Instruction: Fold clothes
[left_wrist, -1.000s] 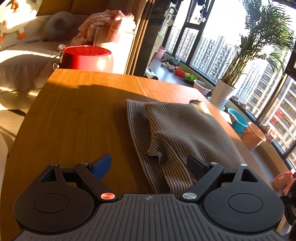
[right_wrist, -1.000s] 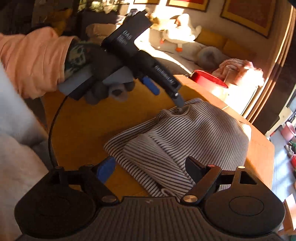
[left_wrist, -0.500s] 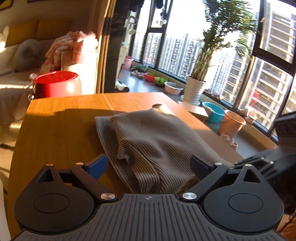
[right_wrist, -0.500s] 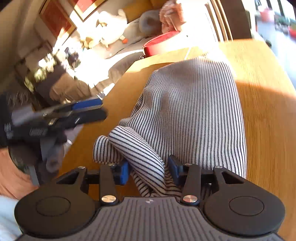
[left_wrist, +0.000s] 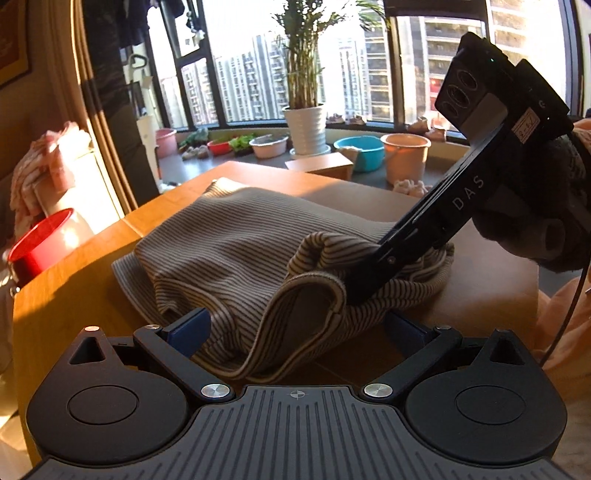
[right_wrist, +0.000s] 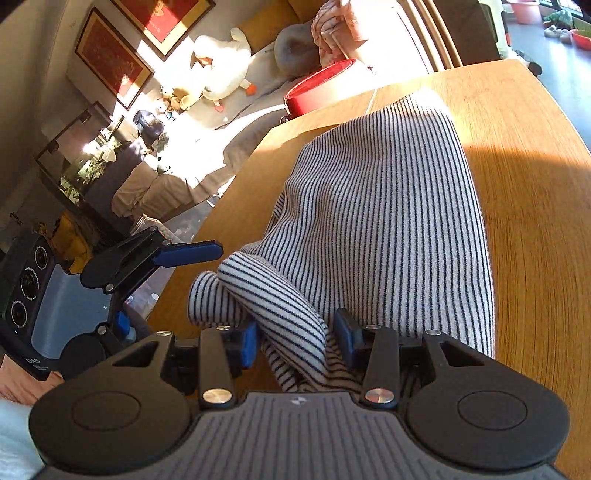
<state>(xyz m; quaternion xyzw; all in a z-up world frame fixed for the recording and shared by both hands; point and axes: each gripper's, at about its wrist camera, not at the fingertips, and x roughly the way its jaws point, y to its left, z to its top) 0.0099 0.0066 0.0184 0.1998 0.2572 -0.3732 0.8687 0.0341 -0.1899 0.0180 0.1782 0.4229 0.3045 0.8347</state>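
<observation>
While the near end of the striped garment (left_wrist: 236, 240) is being gathered for a fold, the left wrist view shows the left gripper (left_wrist: 295, 325) with its jaws set wide apart, having just been opening; a loop of the hem lies between them but is not pressed by either pad. Further right in that view the right gripper (left_wrist: 373, 273) is seen buried in a bunched roll of the same cloth. The garment rests on the wooden table (left_wrist: 74, 295), whose far corner falls away toward a red tub (left_wrist: 40, 240) on the left. From the right wrist view, the right gripper (right_wrist: 299, 343) has closed in on a rolled fold of the striped garment (right_wrist: 388, 206), and the cloth appears to be clamped. The left gripper (right_wrist: 147, 280) hangs just beside the table's edge, unloaded. A matching hold on the left side is judged to be needed next, after which both ends could be carried toward the far hem. Bare wooden table (right_wrist: 535, 221) lies open to the right.
</observation>
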